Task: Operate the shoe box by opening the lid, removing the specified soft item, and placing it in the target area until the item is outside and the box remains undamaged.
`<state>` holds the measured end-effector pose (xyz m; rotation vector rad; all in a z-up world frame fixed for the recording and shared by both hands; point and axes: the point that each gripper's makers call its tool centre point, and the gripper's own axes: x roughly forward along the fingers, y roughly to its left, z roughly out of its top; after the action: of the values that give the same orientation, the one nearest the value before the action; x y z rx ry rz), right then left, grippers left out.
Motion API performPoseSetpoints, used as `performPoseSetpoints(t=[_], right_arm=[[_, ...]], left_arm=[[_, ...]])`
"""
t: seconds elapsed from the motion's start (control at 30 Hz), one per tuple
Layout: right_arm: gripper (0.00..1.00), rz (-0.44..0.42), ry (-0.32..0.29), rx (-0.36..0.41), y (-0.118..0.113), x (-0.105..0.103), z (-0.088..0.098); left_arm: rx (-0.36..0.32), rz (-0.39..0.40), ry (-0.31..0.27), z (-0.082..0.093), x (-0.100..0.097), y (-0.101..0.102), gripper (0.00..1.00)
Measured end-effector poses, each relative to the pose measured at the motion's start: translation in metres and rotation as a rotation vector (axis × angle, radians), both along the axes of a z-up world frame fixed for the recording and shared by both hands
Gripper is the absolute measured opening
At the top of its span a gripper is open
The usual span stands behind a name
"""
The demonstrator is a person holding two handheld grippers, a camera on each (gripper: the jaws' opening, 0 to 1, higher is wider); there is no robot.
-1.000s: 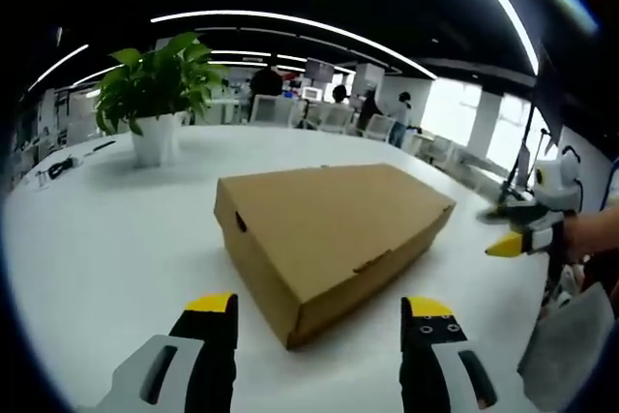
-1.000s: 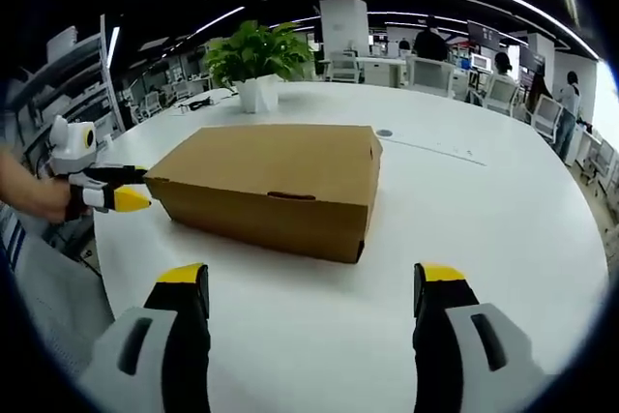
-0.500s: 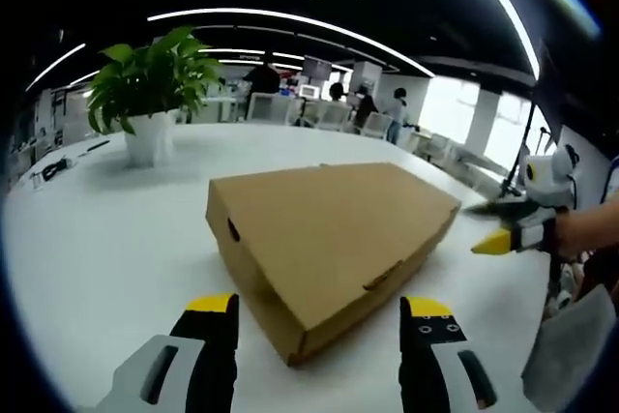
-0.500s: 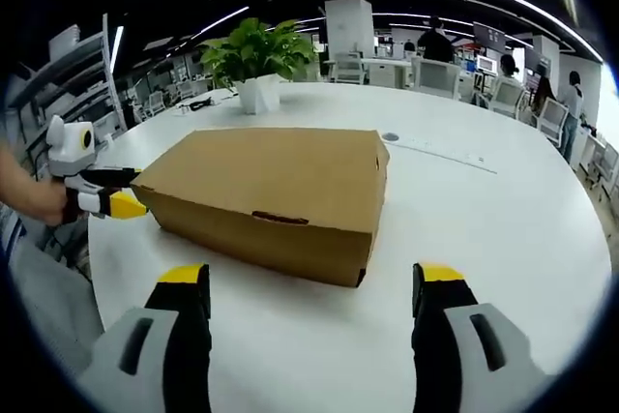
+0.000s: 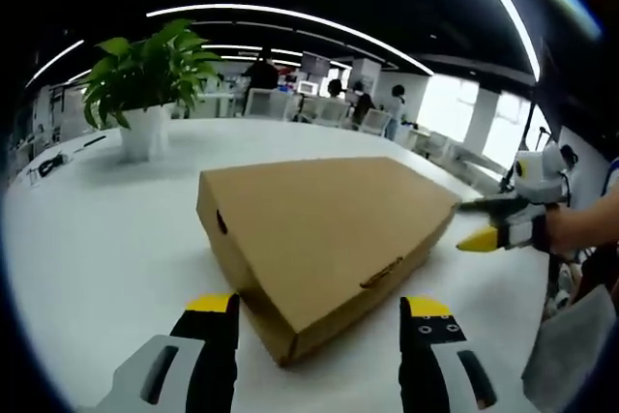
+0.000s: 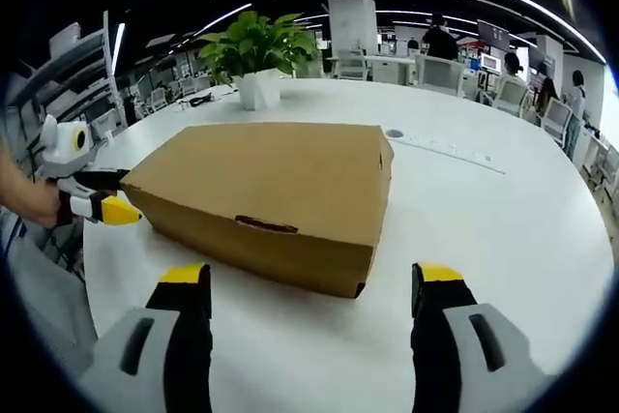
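shoe box [image 6: 266,195] contents hidden under closed lid, distant people too small

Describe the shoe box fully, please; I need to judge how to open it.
The shoe box is plain brown cardboard, long and low, lying flat on the white table with its lid shut. A small tuck-tab slot shows on the long front face, a small dark hole on one end face in the left gripper view. It looks undamaged. The left gripper and right gripper point at it, jaws open, neither touching.

The shoe box [image 5: 329,229] is seen in plain brown cardboard on a white table [image 5: 97,229]. Yellow tips are carried by both grippers' black-and-grey jaws — green leaves by the white-potted plant [image 6: 256,55].
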<state>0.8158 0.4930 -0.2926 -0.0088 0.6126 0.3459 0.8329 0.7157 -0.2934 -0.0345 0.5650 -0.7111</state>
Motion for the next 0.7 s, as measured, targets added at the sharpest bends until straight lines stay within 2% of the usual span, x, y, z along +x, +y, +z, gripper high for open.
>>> performPoseSetpoints(t=[0.27,0.7], right_arm=[[0.78,0.027,-0.012,-0.002,0.004,0.012,-0.001],[0.65,0.092,-0.041,-0.005,0.012,0.02,-0.001]], left_arm=[[0.008,-0.003,-0.006,-0.001,0.004,-0.002,0.66],[0.007,0.002,-0.002,-0.005,0.009,-0.002,0.64]])
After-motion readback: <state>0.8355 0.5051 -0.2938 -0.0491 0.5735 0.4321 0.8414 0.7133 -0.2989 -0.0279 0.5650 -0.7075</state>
